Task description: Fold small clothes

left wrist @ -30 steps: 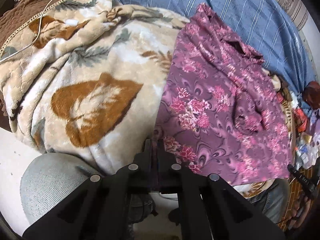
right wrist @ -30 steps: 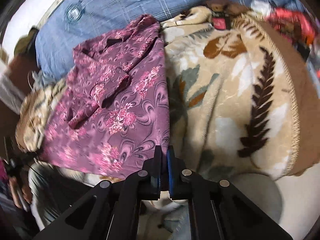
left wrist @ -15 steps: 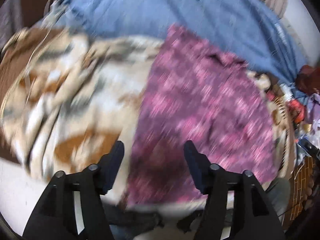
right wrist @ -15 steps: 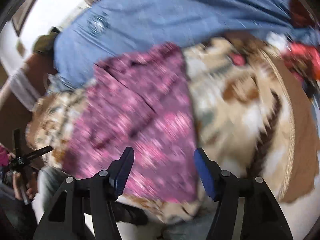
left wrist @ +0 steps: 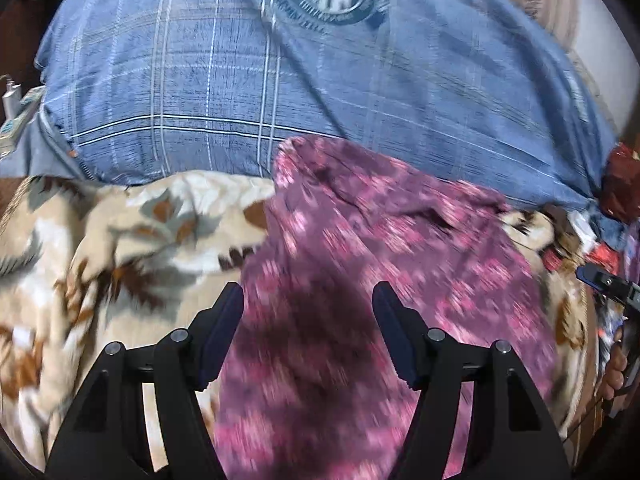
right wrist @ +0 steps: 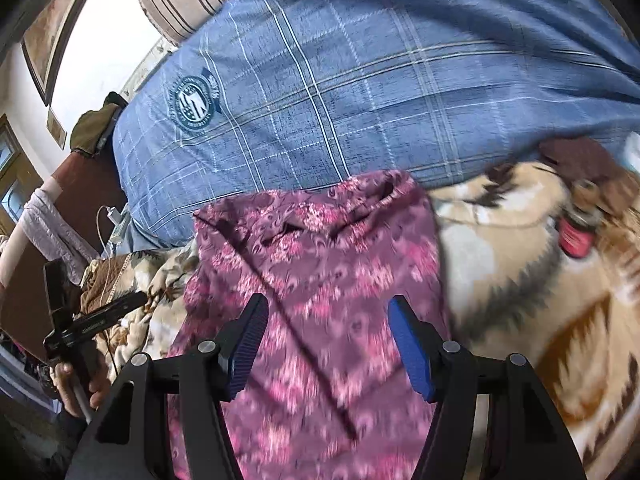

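Note:
A purple floral garment (left wrist: 360,264) (right wrist: 320,272) lies spread on a beige leaf-print blanket (left wrist: 120,248) (right wrist: 540,280), its collar end toward the blue pillow. My left gripper (left wrist: 307,300) hangs above the garment's left part, jaws open, nothing between them. My right gripper (right wrist: 327,308) hovers over the garment's middle, also open and empty. The left gripper also shows at the left edge of the right wrist view, held by a hand (right wrist: 80,384). The picture is motion-blurred.
A large blue checked pillow (left wrist: 320,80) (right wrist: 380,80) with a round crest lies behind the garment. A charger and cable (right wrist: 112,220) sit at the left by a dark headboard. Red and mixed clutter (left wrist: 624,184) lies at the right edge.
Both grippers went from shut at the garment's near edge to open, then swept forward and up over the garment toward the pillow.

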Demonstrator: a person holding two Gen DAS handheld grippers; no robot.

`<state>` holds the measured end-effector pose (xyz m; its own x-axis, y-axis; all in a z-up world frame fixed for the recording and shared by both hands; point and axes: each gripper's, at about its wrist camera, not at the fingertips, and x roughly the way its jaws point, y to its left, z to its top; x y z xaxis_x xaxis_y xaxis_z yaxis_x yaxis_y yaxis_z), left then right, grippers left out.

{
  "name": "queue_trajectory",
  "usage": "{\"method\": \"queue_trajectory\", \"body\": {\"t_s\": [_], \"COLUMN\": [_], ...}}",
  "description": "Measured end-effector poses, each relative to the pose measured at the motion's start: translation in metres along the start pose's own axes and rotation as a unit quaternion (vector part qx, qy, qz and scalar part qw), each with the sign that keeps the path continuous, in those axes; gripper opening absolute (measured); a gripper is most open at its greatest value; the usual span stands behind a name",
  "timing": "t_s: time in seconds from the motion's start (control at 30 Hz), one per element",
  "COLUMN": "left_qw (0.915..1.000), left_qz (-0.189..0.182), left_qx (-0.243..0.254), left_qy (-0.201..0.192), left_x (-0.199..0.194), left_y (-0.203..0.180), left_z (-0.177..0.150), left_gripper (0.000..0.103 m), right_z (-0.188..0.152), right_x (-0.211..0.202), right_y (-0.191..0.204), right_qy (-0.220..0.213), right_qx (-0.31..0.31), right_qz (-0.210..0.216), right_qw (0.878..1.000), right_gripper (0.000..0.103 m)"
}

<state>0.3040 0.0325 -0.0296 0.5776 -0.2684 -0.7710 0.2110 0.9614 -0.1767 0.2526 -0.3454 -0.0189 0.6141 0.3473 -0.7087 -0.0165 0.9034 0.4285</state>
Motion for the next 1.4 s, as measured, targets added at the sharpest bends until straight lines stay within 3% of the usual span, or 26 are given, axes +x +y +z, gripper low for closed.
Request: {"method": "queue_trajectory", "body": {"t_s": [0.17,0.27,0.4,0.47,0.5,0.53,0.57,0.6,0.63,0.7,0.77,0.9,1.1,1.27,1.4], "left_qw": [0.9999,0.9998,0.9992,0.9992,0.9992,0.9992,0.9991,0.9987,0.9971,0.9960,0.9972,0.9943,0.9902,0.9904,0.9910], "left_qz": [0.013,0.008,0.014,0.016,0.011,0.001,-0.005,-0.016,-0.038,-0.053,-0.050,-0.086,-0.117,-0.119,-0.113], "left_qx": [-0.010,0.009,0.015,0.012,0.010,0.004,-0.003,-0.013,-0.028,-0.045,-0.043,-0.063,-0.064,-0.062,-0.072], "left_qy": [0.003,0.016,0.033,0.035,0.036,0.039,0.042,0.047,0.060,0.056,0.035,-0.003,-0.041,-0.035,-0.003], "left_x": [0.050,0.079,0.110,0.120,0.124,0.128,0.131,0.133,0.136,0.134,0.120,0.067,-0.038,-0.088,-0.087], "left_y": [0.017,0.015,0.018,0.023,0.025,0.027,0.028,0.029,0.032,0.037,0.041,0.061,0.071,0.067,0.065], "left_z": [0.050,0.074,0.089,0.092,0.093,0.095,0.095,0.096,0.098,0.099,0.097,0.082,0.016,-0.048,-0.092], "left_gripper": [0.066,0.066,0.066,0.066,0.066,0.064,0.048,0.020,0.010,0.005,0.004,0.004,0.004,0.004,0.004], "right_z": [0.043,0.072,0.100,0.105,0.106,0.105,0.104,0.103,0.103,0.105,0.106,0.102,0.042,-0.025,-0.077], "right_x": [0.059,0.091,0.133,0.148,0.153,0.157,0.160,0.162,0.160,0.157,0.146,0.099,0.002,-0.062,-0.072], "right_y": [-0.015,-0.027,-0.053,-0.064,-0.069,-0.071,-0.071,-0.071,-0.070,-0.070,-0.071,-0.064,-0.036,-0.019,-0.022], "right_qy": [0.029,0.034,0.051,0.062,0.066,0.070,0.074,0.079,0.075,0.071,0.064,0.040,0.012,0.008,0.026], "right_qx": [-0.024,-0.033,-0.025,-0.015,-0.008,-0.005,-0.006,-0.007,-0.006,-0.007,-0.004,-0.011,-0.038,-0.040,-0.026], "right_qz": [-0.021,-0.045,-0.087,-0.083,-0.069,-0.058,-0.054,-0.058,-0.056,-0.052,-0.048,-0.015,0.016,0.034,0.035], "right_qw": [0.999,0.998,0.995,0.994,0.995,0.996,0.996,0.995,0.996,0.996,0.997,0.999,0.999,0.999,0.999], "right_gripper": [0.065,0.065,0.063,0.063,0.061,0.048,0.036,0.020,0.019,0.015,0.013,0.012,0.012,0.012,0.012]}}
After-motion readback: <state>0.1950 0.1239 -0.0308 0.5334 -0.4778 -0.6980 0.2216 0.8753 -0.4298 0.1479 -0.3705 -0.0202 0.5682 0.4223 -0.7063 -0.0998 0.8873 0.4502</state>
